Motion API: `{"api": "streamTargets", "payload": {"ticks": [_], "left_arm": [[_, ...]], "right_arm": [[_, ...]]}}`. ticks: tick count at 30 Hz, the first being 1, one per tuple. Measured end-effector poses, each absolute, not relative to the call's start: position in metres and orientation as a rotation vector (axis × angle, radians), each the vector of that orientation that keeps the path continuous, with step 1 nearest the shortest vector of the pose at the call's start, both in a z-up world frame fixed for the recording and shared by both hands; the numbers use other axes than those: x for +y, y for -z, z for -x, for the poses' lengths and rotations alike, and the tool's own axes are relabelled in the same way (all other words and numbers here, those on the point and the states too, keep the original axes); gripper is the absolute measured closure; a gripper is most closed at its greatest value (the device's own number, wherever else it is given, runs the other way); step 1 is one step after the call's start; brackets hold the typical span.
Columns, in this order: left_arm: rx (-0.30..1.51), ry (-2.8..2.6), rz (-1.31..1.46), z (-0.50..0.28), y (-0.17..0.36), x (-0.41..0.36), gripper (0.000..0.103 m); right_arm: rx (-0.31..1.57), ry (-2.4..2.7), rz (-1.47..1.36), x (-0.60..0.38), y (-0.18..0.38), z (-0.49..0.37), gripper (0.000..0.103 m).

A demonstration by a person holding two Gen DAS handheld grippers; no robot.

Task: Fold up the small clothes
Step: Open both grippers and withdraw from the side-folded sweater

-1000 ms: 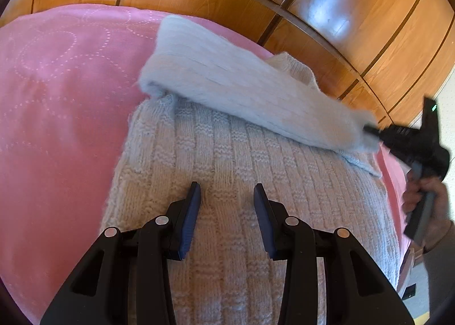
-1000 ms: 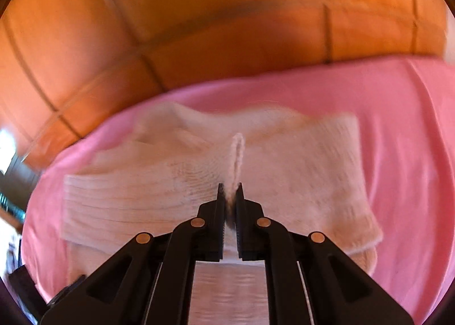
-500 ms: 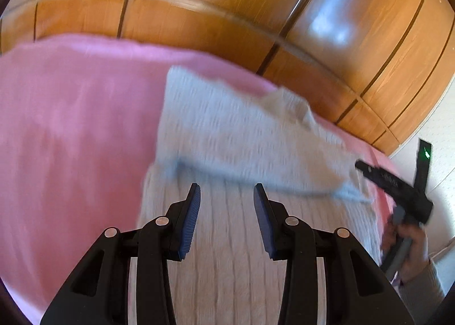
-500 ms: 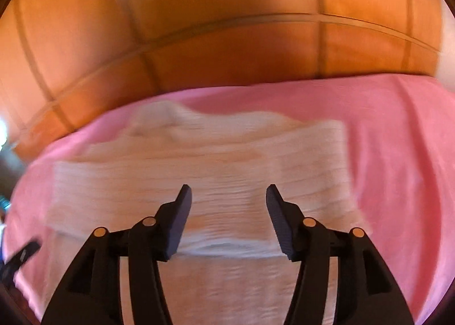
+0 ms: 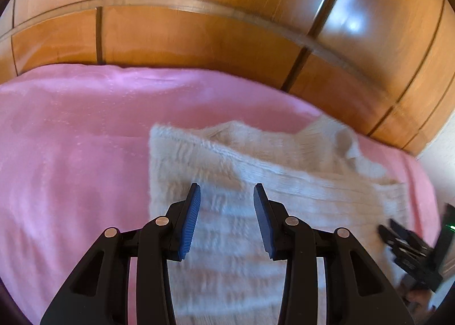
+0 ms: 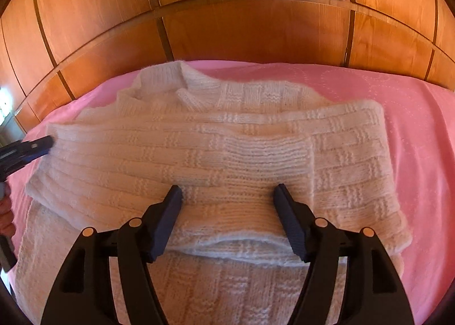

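Right tongs, whose jaws have just been opening, hang spread and empty above the cream basket-weave knitted sweater, no cloth between the pads. Left tongs stand part-open, also empty, over the sweater's left portion. The sweater lies flat on the pink quilted bedspread before glossy wooden wardrobe panels, one sleeve folded crosswise, its long axis running side to side directly ahead of the right tongs, probably the nearer pair.

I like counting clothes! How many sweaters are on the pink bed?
1. The sweater lies in the middle of the bed, with one sleeve folded across its front. Anything underneath it would be hidden.
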State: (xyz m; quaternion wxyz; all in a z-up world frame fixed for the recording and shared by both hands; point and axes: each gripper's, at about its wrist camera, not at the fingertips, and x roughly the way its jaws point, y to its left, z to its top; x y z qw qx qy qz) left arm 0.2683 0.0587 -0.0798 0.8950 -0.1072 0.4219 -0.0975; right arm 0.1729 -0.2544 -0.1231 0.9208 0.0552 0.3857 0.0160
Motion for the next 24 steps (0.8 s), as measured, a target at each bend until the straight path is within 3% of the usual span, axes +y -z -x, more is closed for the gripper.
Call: {"api": "streamTargets", "payload": {"ticks": [3, 9, 12, 21, 22, 24], "left_arm": [[0.913, 0.173, 0.200, -0.285, 0.106, 0.058, 0.064], [0.886, 0.145, 0.189, -0.273, 0.100, 0.057, 0.063], [0.870, 0.134, 0.164, -0.248, 0.083, 0.054, 0.045], [0.769, 0.146, 0.106, -0.167, 0.046, 0.049, 0.043], [0.764, 0.146, 0.105, -0.160, 0.044, 0.050, 0.036], [0.746, 0.141, 0.102, -0.147, 0.039, 0.051, 0.034]], "right_arm": [[0.788, -0.027, -0.096, -0.252, 0.124, -0.174, 0.033], [0.782, -0.031, -0.102, -0.256, 0.122, -0.171, 0.030], [0.779, -0.035, -0.104, -0.253, 0.122, -0.173, 0.029], [0.776, -0.038, -0.100, -0.252, 0.121, -0.173, 0.027], [0.776, -0.036, -0.097, -0.252, 0.121, -0.173, 0.026], [0.776, -0.035, -0.094, -0.252, 0.121, -0.173, 0.026]]}}
